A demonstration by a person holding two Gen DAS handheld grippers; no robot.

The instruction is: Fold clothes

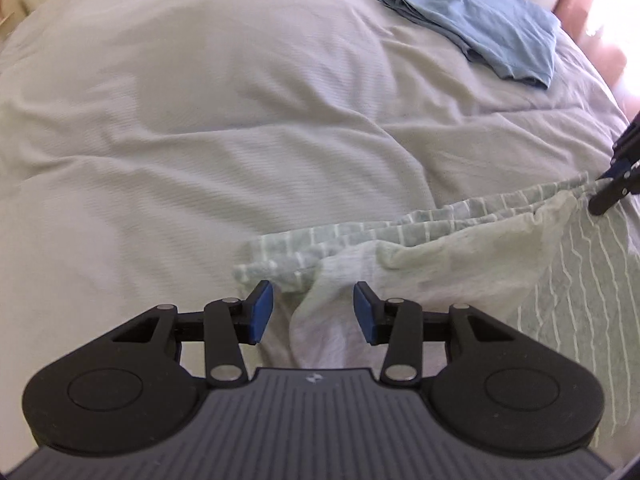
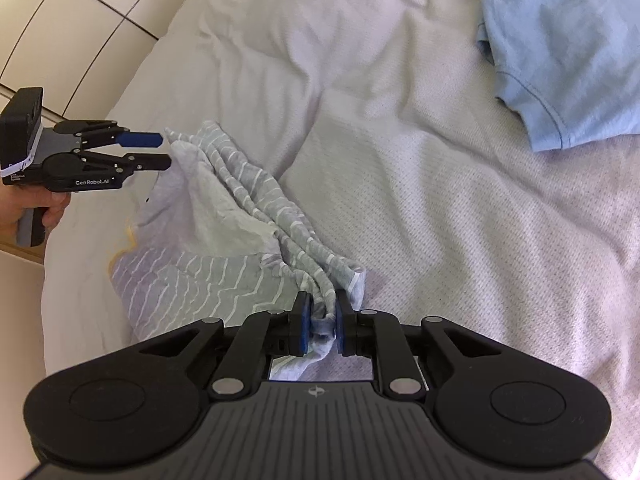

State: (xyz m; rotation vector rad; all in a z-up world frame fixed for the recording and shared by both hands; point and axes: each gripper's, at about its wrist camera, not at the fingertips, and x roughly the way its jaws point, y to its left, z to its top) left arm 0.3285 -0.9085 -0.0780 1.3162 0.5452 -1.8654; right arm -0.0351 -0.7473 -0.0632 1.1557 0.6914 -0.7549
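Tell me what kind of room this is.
Probably a bedroom: the work surface is a bed with a rumpled white duvet, a blue garment and a green striped garment lie on it, and pale cabinet panels stand behind.

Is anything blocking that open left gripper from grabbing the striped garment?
Nothing visible. The left gripper is open right at the striped garment's bunched end, only fabric ahead. The right gripper grips the other end.

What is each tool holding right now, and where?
The right tool pinches the striped garment's bunched edge. The left tool is open, holding nothing.
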